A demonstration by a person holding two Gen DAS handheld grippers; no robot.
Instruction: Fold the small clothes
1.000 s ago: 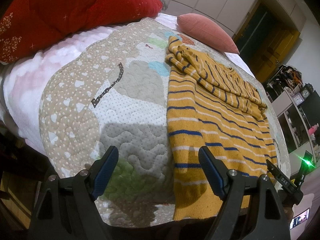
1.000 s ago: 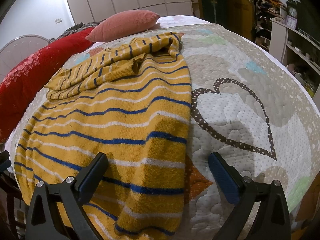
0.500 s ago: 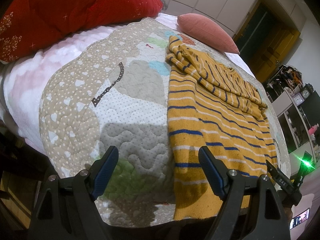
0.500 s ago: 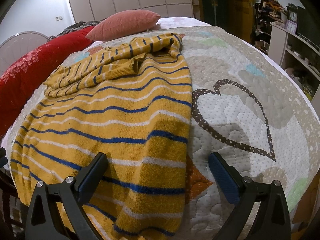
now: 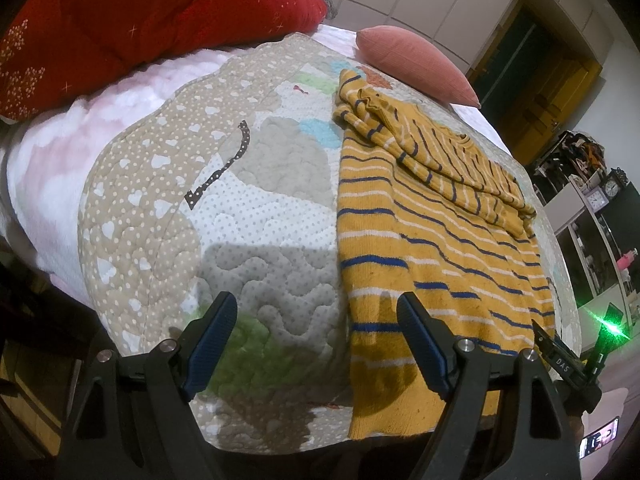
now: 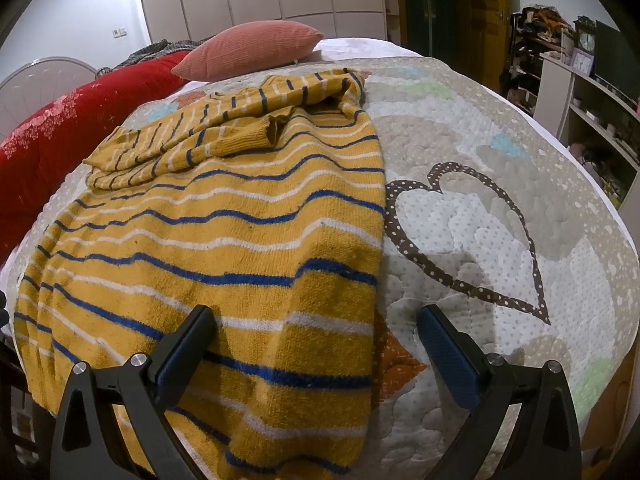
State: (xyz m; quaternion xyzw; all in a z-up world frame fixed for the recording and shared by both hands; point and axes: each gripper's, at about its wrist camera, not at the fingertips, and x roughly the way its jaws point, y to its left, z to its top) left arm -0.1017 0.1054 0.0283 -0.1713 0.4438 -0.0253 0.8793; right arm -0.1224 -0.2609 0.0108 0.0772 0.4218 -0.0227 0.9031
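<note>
The only legible writing is "DAS" on a small black device (image 5: pixel 559 356) at 4 o'clock in the left wrist view, beside a green light (image 5: pixel 610 322). A mustard sweater (image 6: pixel 224 240) with blue and white stripes lies flat on the quilt (image 6: pixel 480 208) of the bed, sleeves folded across its chest at 12 o'clock, hem hanging over the near edge. The left claw (image 5: pixel 316 340) hangs above the hem's left corner, jaws wide apart, gripping nothing. The right claw (image 6: pixel 316 348) stands equally wide over the hem's right edge, empty too. A pink pillow (image 6: pixel 252 50) and red comforter (image 5: pixel 140 20) lie beyond at 11 o'clock; shelves with a clock (image 6: pixel 586 42) stand at 2 o'clock
</note>
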